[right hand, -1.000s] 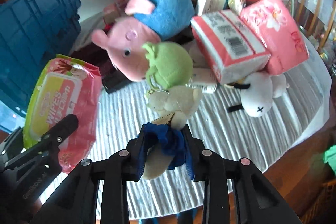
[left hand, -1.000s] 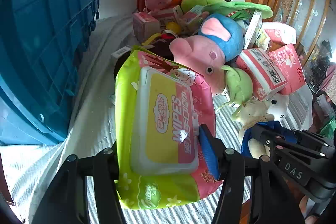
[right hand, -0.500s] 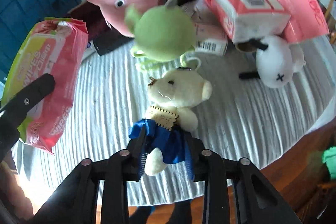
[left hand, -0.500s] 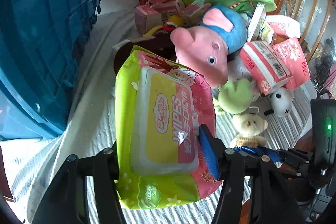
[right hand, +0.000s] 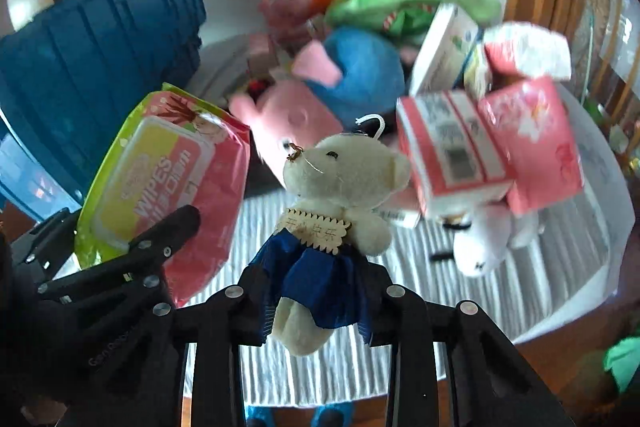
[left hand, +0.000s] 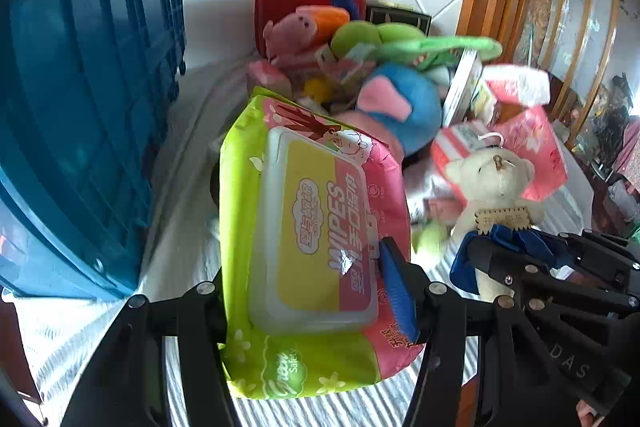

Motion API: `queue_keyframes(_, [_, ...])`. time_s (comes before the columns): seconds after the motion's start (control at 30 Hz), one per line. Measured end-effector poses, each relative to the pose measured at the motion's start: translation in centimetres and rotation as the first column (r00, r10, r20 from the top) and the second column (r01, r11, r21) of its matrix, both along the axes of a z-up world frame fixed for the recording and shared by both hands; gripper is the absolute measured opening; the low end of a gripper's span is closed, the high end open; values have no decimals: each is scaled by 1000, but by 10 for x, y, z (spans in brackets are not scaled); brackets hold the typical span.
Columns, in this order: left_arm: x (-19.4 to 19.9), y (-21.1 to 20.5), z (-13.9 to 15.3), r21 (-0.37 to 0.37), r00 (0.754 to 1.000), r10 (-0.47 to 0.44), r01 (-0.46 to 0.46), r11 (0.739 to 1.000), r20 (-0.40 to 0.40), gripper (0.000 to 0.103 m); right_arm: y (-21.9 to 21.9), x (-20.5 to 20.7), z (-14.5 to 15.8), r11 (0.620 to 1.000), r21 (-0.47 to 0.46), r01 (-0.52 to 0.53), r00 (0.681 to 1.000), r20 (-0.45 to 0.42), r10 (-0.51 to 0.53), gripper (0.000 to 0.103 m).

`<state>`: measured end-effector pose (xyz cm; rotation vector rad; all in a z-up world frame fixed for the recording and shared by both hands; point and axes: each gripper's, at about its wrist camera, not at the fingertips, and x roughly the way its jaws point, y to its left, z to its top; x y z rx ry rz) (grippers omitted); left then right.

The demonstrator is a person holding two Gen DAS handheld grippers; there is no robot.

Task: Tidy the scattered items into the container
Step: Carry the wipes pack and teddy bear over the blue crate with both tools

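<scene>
A pack of wet wipes (left hand: 316,247) is clamped across its width in the left gripper (left hand: 316,291), clear of the striped tablecloth (left hand: 188,255). A small teddy bear (right hand: 340,195) is pinched by its blue skirt in the narrow-set right gripper (right hand: 316,303). The blue crate (left hand: 80,115) is set at the table's left edge. The bear could be lost on the way, since only loose fabric is gripped; the bulging pack could be slid out if it is tilted.
</scene>
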<state>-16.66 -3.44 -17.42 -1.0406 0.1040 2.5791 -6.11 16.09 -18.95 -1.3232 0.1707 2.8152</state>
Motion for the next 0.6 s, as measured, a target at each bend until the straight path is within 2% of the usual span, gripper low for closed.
queue_keyframes(0.1, [1,1,41,25,996,19,-17,1000,-91,57,-3,-4,39,1000,12,-22,994,-105,23,31])
queue_keyframes(0.13, [2,2,54,33,992,28,-24,999,-123,57,-21,-31,46,999,20,-29,990,-135,31,31])
queue_keyframes(0.3, [-2,2,110,43,963,98,-90,995,-250,57,-34,-74,94,996,55,-74,962,-259,86,31])
queue_keyframes(0.4, [-6,-10,138,63,946,150,-137,989,-288,57,-41,-97,121,989,87,-118,940,-312,140,31])
queue_keyframes(0.47, [-7,-24,156,69,930,183,-170,983,-318,57,-48,-116,136,985,94,-146,922,-347,170,31])
queue_keyframes(0.6, [-9,-64,191,83,887,249,-235,968,-390,57,-86,-129,174,970,101,-223,880,-407,245,31])
